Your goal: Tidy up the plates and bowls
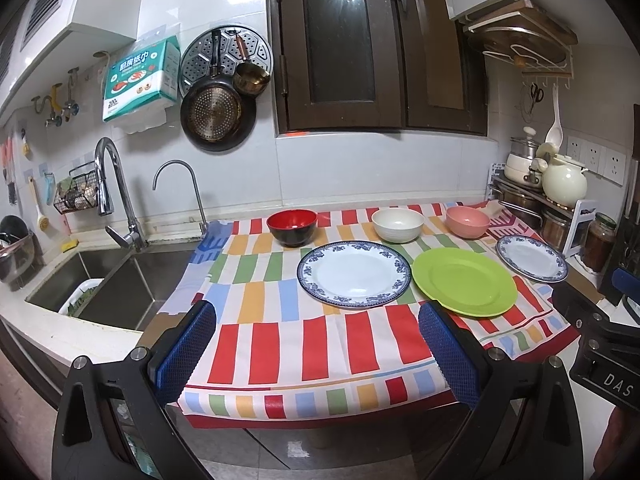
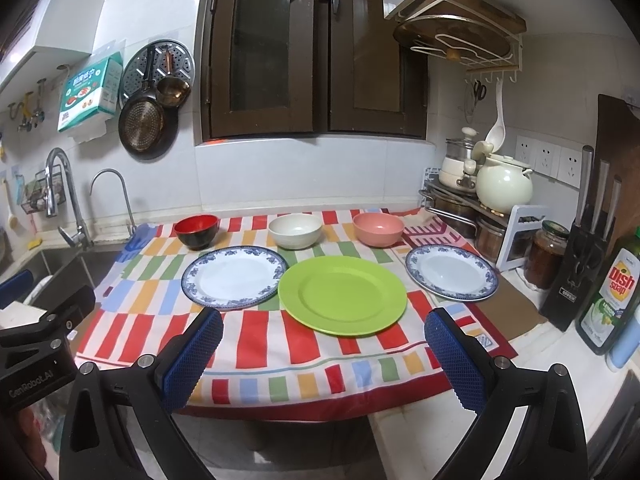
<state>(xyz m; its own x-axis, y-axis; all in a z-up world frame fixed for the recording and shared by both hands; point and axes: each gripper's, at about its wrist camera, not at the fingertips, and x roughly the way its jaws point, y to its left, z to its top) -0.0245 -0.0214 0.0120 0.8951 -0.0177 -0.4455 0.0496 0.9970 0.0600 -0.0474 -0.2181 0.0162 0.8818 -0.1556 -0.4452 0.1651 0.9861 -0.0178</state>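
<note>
Nothing is stacked yet: around the round lime-green plastic plate (image 2: pixel 342 301), two blue-rimmed white china plates (image 2: pixel 234 277) (image 2: pixel 452 278) flank it, and a red-and-black bowl (image 2: pixel 196 231), cream bowl (image 2: pixel 295 230) and pink bowl (image 2: pixel 378 228) sit behind it, all apart. Your left gripper (image 1: pixel 316 350) and right gripper (image 2: pixel 325 354) both hover spread and empty at the desk's near edge, in front of that plate, so all the gathering remains.

Six pieces, all upright and empty, in two rows on the striped cloth. Back row, left to right: red-and-black bowl (image 2: pixel 196 231), red inside, black outside; cream bowl (image 2: pixel 295 230); pink bowl (image 2: pixel 378 228). The three are well apart from one another. Front row: left blue-rimmed white plate (image 2: pixel 235 275); green plate (image 2: pixel 342 294), nearest the front edge, its rim just overlapping the left plate's right edge; right blue-rimmed white plate (image 2: pixel 452 278), apart from the green one, near the cloth's right edge.
</note>
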